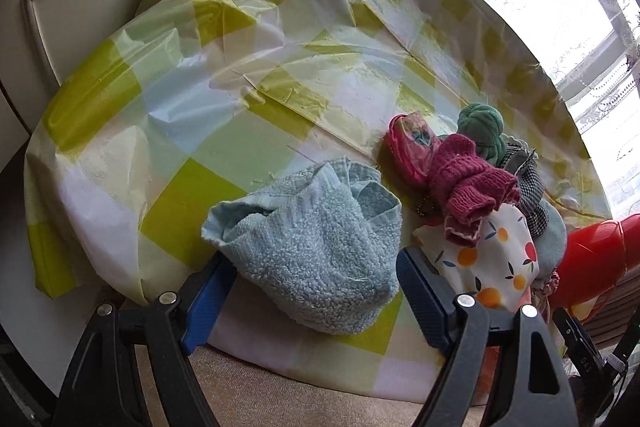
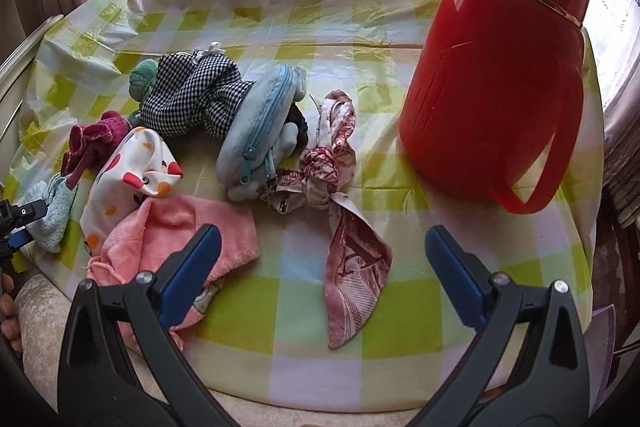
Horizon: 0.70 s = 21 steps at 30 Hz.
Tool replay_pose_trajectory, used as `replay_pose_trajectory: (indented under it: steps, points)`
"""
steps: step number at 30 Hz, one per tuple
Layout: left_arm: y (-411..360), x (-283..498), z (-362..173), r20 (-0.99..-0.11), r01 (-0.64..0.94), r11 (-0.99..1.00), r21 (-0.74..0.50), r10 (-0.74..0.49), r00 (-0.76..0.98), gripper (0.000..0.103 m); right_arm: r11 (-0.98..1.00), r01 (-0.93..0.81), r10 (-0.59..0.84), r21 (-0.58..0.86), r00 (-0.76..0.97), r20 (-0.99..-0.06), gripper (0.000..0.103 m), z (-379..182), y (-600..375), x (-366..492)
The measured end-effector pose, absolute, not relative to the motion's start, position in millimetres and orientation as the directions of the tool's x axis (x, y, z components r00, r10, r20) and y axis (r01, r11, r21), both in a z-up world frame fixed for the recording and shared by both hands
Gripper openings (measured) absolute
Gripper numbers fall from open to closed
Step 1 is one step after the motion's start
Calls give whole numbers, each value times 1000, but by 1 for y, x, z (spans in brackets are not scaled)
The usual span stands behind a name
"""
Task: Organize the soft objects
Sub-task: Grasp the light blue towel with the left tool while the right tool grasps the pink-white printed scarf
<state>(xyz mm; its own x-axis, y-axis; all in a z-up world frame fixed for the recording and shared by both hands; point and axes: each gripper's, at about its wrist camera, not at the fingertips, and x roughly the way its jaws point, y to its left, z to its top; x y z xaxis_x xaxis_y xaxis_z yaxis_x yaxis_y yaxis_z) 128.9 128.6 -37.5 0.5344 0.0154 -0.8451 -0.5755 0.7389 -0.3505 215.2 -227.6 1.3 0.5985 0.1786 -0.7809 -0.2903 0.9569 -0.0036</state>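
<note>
A bunched light blue towel [image 1: 316, 247] sits at the near edge of the round table [image 1: 160, 115], which has a green-checked plastic cloth. My left gripper [image 1: 316, 279] is closed on the towel, a blue pad touching each side. To its right lies a pile: a maroon knit piece [image 1: 468, 187], a green sock ball [image 1: 480, 125] and a fruit-print cloth [image 1: 492, 259]. My right gripper [image 2: 320, 259] stands open over the table's front, nothing between its fingers. Below it lie a red-patterned scarf [image 2: 344, 211] and a pink towel [image 2: 180, 235].
A tall red thermos jug [image 2: 492, 67] stands at the right of the table. A black-and-white checked cloth [image 2: 188, 99] and a light blue zip pouch [image 2: 260, 131] lie mid-table. Curtains and a bright window sit behind. A pale cushioned seat [image 1: 280, 387] lies below the near edge.
</note>
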Motion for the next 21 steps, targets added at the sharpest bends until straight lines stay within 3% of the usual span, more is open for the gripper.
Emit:
replay_pose_trajectory:
  steps: [5,8,13,16,17,18,19,21]
  points:
    - [126,140,-40,-851,-560,762,-325,22,524,82,967,-246,100,-68,609,-787,86,-8,-222,244]
    - [124,145,-42,-854,-550,774,-314,22,519,81,975,-209,76,-70,615,-785,85,-12,-224,257]
    - [119,151,-43,-856,-538,789,-296,31,517,66,979,-189,55,-82,626,-778,80,-17,-218,275]
    - [117,153,-43,-856,-526,800,-289,31,516,53,977,-200,61,-77,605,-794,62,-26,-214,282]
    - [116,154,-43,-855,-520,803,-292,25,519,48,975,-209,69,-72,596,-800,46,-28,-212,283]
    - [116,154,-44,-854,-513,805,-298,16,520,38,974,-218,78,-65,590,-804,27,-30,-211,282]
    - [116,154,-44,-852,-510,805,-303,11,523,30,973,-220,82,-63,591,-802,23,-30,-211,280]
    - [115,153,-42,-845,-506,806,-307,14,535,26,975,-216,88,-58,608,-789,22,-26,-213,275]
